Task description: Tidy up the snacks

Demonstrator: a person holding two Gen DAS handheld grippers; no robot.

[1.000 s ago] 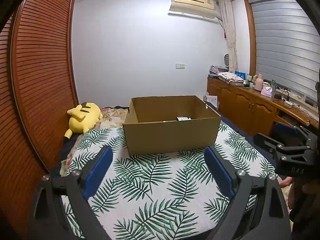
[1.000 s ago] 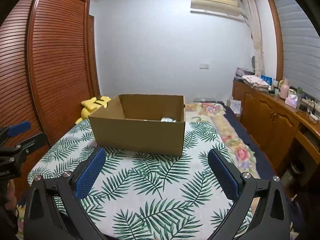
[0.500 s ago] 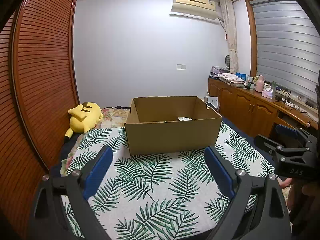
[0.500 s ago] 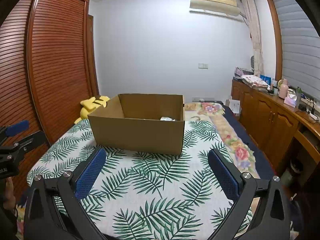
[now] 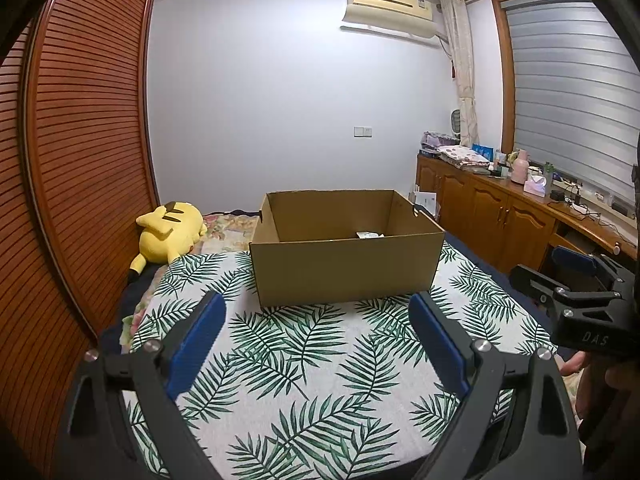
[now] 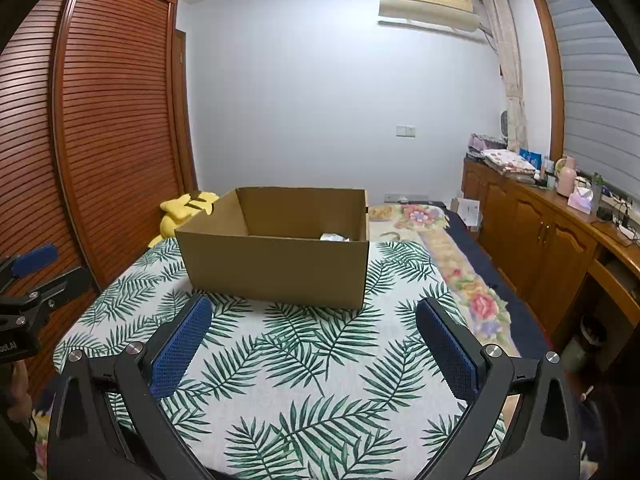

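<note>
A yellow plush toy point(image 5: 170, 232) is seen at the bed's far left edge. The left gripper point(image 5: 316, 344) is held with its jaws wide apart and nothing between them. A cardboard box point(image 5: 348, 268) is set across the middle of the leaf-print bed cover point(image 5: 304, 360), its long axis running left to right, straight ahead of both grippers and apart from them. Only a pale snack packet point(image 5: 370, 235) is glimpsed inside, toward the box's right end. The right gripper point(image 6: 314, 340) is likewise spread and empty, and is judged the nearer to that packet.
</note>
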